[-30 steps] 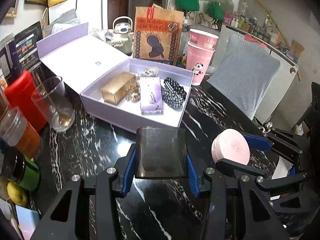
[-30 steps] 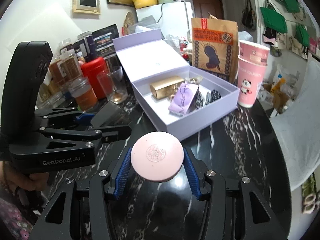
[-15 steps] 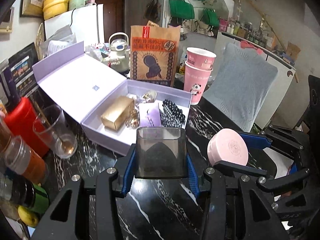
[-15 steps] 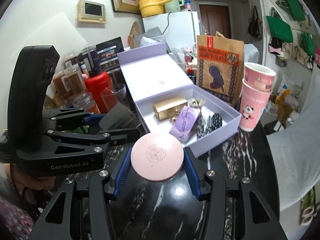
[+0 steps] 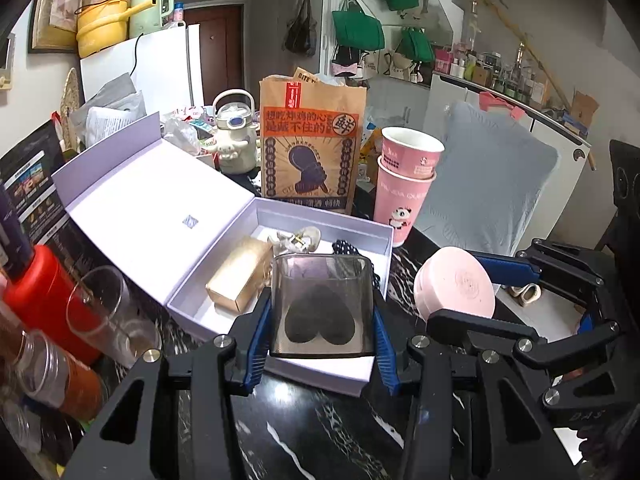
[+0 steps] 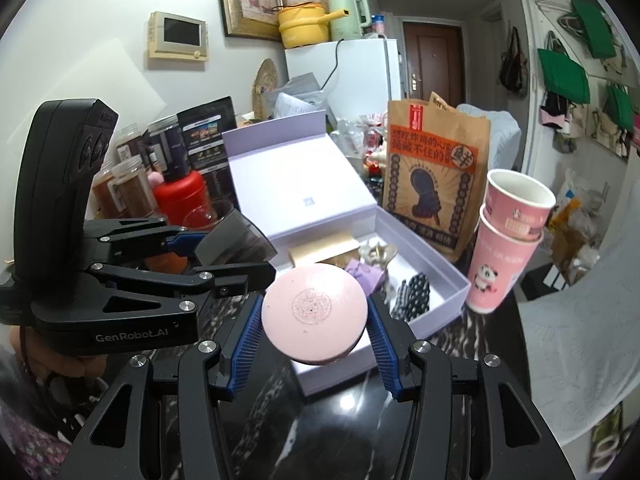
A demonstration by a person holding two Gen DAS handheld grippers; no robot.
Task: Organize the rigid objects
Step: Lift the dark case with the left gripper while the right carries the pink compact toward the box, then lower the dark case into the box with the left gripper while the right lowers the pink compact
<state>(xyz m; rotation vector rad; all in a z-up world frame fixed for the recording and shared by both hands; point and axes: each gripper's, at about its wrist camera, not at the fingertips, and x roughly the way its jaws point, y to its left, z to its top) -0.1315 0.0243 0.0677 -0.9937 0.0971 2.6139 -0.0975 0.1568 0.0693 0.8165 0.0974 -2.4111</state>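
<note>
Two grippers up, both loaded, landmark is the open lavender gift box (image 5: pixel 362 376) on the black marble table (image 5: pixel 320 432). My left gripper (image 5: pixel 322 320) is clamped narrow on a smoky translucent case (image 5: pixel 322 306) with a dark heart-shaped piece inside, blue pads tight on its two sides; case hangs over the box's near wall. My right gripper (image 6: pixel 314 316) is pinched shut on a round pink compact (image 6: pixel 314 310), embossed lid facing the camera, held above the box's near corner; in the left view that compact (image 5: pixel 454 282) sits just right of the box. Inside the box: gold rectangular box (image 5: pixel 240 276) on the left side, cream hair claw (image 5: pixel 298 238) toward the far wall, black polka-dot item (image 6: pixel 414 296) on the right side, small purple pouch (image 6: pixel 366 274) in the middle. Box lid (image 5: pixel 160 196) lies open to the left. Behind the box stands a brown printed paper bag (image 5: pixel 312 148); right of the box, stacked pink paper cups (image 5: pixel 404 178), nested. Left of the box, clear drinking glass (image 5: pixel 106 312) and red jar (image 5: pixel 44 292) close together. White kettle-shaped bottle (image 5: pixel 234 138) behind the lid. Can't tell if the case touches the box wall.
</note>
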